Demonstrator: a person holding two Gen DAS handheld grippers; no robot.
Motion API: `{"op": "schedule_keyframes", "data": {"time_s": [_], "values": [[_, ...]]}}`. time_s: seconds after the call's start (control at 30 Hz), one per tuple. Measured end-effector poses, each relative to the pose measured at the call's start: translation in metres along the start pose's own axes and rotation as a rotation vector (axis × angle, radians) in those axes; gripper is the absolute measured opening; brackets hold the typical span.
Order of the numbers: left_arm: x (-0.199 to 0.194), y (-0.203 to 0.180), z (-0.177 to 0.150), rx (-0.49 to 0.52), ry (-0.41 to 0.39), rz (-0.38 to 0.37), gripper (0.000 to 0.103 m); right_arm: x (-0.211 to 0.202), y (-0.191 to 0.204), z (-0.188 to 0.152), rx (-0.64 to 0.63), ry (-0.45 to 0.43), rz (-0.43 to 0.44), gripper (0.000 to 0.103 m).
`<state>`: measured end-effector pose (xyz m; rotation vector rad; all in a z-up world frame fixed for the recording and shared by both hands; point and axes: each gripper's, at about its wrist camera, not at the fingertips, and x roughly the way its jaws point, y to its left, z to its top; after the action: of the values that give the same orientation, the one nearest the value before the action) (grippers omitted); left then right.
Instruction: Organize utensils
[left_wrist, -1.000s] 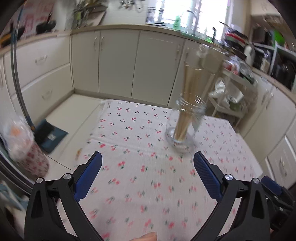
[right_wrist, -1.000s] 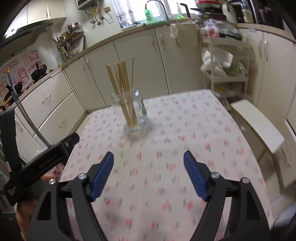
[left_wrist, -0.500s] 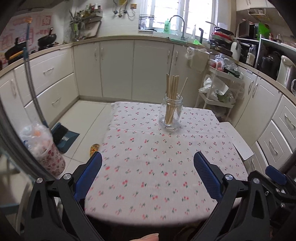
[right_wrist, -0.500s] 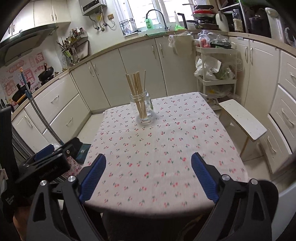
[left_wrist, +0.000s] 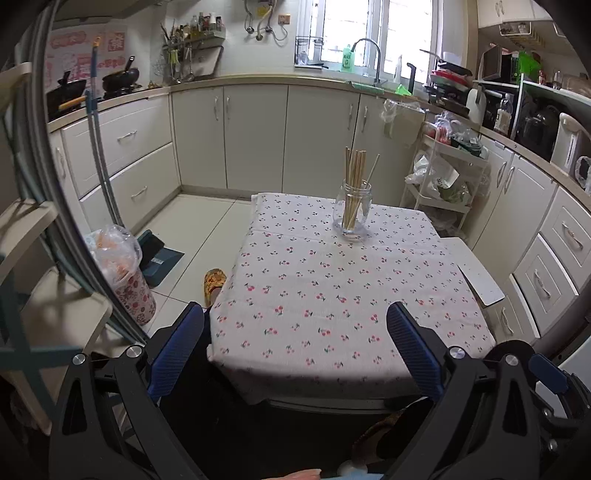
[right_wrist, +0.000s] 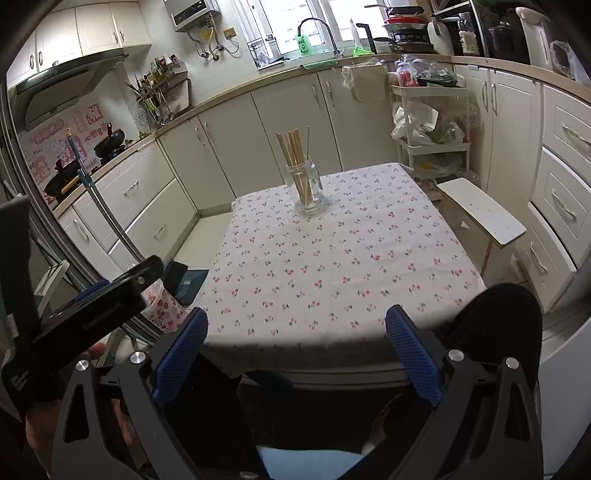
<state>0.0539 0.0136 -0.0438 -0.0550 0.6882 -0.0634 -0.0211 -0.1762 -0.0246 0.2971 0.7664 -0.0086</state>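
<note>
A clear glass jar (left_wrist: 351, 210) (right_wrist: 304, 184) stands upright at the far end of a table with a cherry-print cloth (left_wrist: 332, 295) (right_wrist: 332, 258). Several wooden chopsticks (left_wrist: 354, 173) (right_wrist: 293, 155) stand in it. My left gripper (left_wrist: 295, 347) is open and empty, held off the table's near edge. My right gripper (right_wrist: 295, 350) is open and empty, also back from the near edge. The left gripper's body (right_wrist: 85, 306) shows at the lower left of the right wrist view.
A white stool (right_wrist: 484, 214) stands right of the table. A white trolley with bags (right_wrist: 428, 129) is behind it. A patterned bin (left_wrist: 129, 284), a dustpan (left_wrist: 159, 258) and a mop handle (left_wrist: 99, 147) are on the floor at left. Cabinets surround the room.
Both grippers have pulled back and up from over the table to beyond its near edge. The jar now looks small and far. Both stay open.
</note>
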Motion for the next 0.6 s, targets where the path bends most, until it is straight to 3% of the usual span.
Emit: {"op": "schedule_keyframes", "data": {"time_s": [0.4, 0.6], "values": [[-0.029, 0.011, -0.016, 0.009, 0.008, 0.054, 0.095, -0.019, 0.011, -0.004, -0.021, -0.025, 0.003, 0.096], [-0.035, 0.011, -0.013, 0.020, 0.014, 0.036, 0.095, -0.025, 0.015, -0.006, -0.033, -0.038, 0.010, 0.096]]}}
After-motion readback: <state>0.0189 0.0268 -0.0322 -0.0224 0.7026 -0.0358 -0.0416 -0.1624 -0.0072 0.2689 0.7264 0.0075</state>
